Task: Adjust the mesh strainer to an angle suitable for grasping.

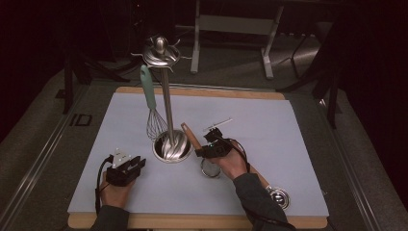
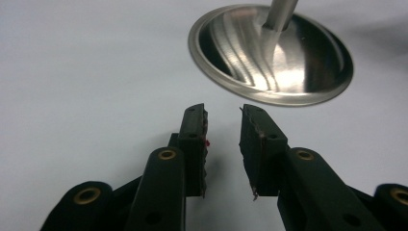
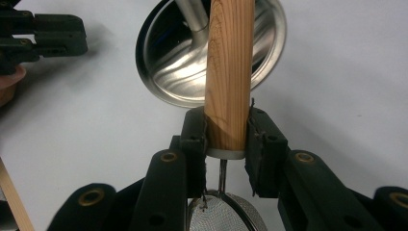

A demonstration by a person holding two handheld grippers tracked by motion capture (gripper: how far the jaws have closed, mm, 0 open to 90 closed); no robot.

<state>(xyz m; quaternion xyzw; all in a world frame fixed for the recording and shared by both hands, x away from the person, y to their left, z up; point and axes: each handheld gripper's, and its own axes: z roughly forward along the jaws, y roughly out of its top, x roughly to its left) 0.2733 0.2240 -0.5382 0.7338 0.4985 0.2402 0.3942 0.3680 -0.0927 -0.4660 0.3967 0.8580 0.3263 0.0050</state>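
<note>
Right gripper view: fingers (image 3: 193, 139) pinch strainer's wooden handle (image 3: 229, 72), not yet hung on rack (image 1: 166, 98); whisk (image 1: 152, 108) hangs already; left gripper (image 2: 223, 144) fingers spread, holding nothing.

One marking is read: large dark characters resembling "ID" on the grey floor strip (image 1: 80, 120), left of the tabletop (image 1: 288, 120), left-centre of the high view.
</note>
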